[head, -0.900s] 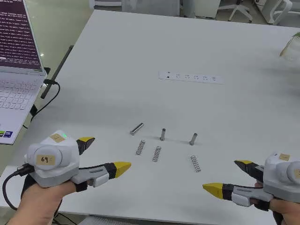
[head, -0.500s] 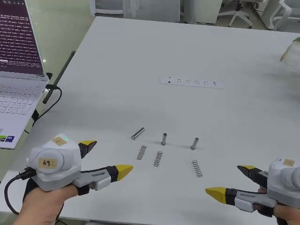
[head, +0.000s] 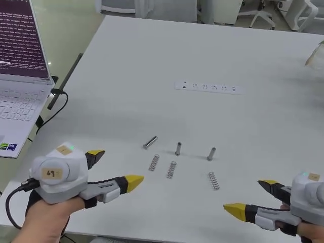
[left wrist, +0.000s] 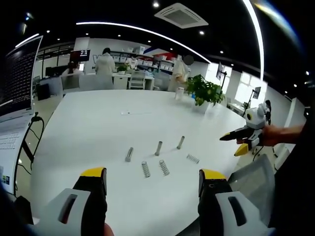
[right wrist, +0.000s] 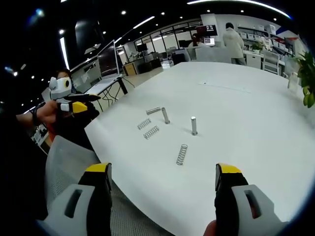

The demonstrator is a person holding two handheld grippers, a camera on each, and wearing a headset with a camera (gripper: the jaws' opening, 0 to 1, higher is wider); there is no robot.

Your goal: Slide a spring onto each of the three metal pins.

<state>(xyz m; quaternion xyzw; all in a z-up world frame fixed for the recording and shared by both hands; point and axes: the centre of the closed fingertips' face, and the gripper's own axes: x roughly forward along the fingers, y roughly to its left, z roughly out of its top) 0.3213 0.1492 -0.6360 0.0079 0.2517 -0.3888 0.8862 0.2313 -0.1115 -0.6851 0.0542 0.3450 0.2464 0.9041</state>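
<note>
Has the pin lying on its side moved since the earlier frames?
No. The lying pin keeps its place relative to the power strip; the camera shifted.

High and low views, shared pins (head: 178,148)

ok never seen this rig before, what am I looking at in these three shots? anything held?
No robot: a person holds two hand grippers. The rectangular picture is from a headset camera looking down at the white table. The round ones come from cameras on the left gripper and right gripper. On the table: a lying pin, a middle pin and right pin standing, a left spring, middle spring, right spring, a power strip. A laptop sits off left. Both grippers are open, holding nothing.
</note>
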